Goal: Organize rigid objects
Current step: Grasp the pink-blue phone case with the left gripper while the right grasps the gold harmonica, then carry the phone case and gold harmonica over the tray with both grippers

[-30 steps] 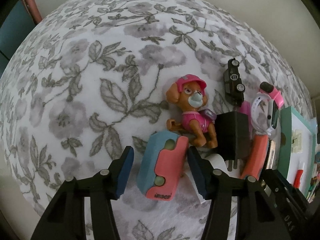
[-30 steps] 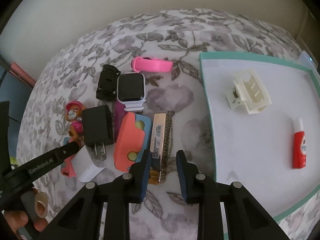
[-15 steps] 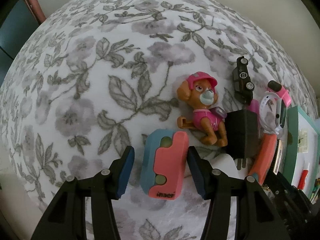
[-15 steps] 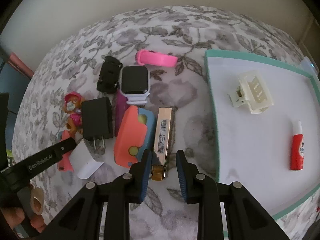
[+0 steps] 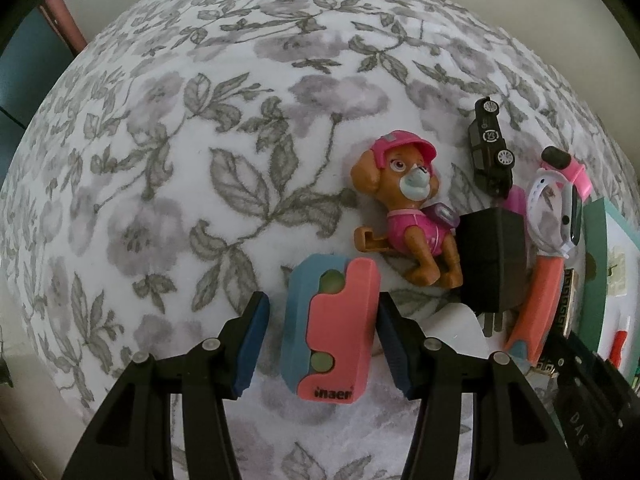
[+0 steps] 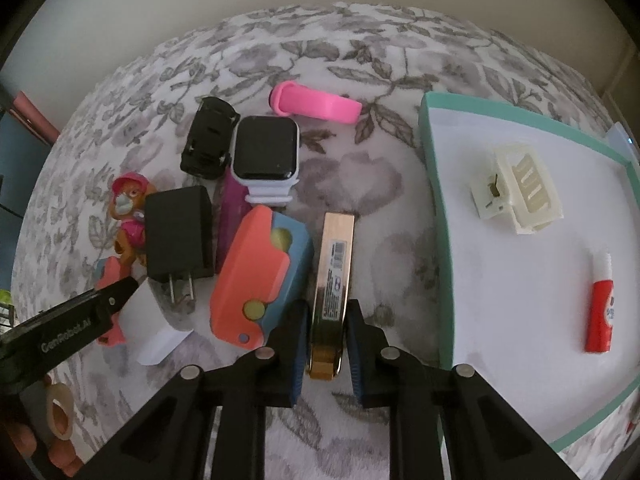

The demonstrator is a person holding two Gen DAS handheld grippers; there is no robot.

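A pink-and-blue case (image 5: 332, 332) lies on the floral cloth between the fingers of my left gripper (image 5: 320, 308). That gripper is open, with a gap showing on the case's left side. My right gripper (image 6: 326, 312) is closing, and its pads press the near end of a slim gold bar (image 6: 334, 264) with a barcode label. A second coral-and-blue case (image 6: 260, 276) lies just left of the bar. To the right, a teal-rimmed white tray (image 6: 434, 200) holds a cream clip (image 6: 516, 192) and a red tube (image 6: 600, 316).
Crowded between the two grippers are a puppy figure (image 5: 408, 216), a black charger (image 6: 178, 232), a black toy car (image 6: 208, 136), a white smartwatch (image 6: 266, 152), a pink strap (image 6: 316, 104) and a white block (image 6: 154, 328). A person's fingers (image 6: 24, 440) show at the lower left.
The right gripper's jaws have narrowed onto the gold bar, which now sits centred between them. The left gripper still straddles the pink-and-blue case.
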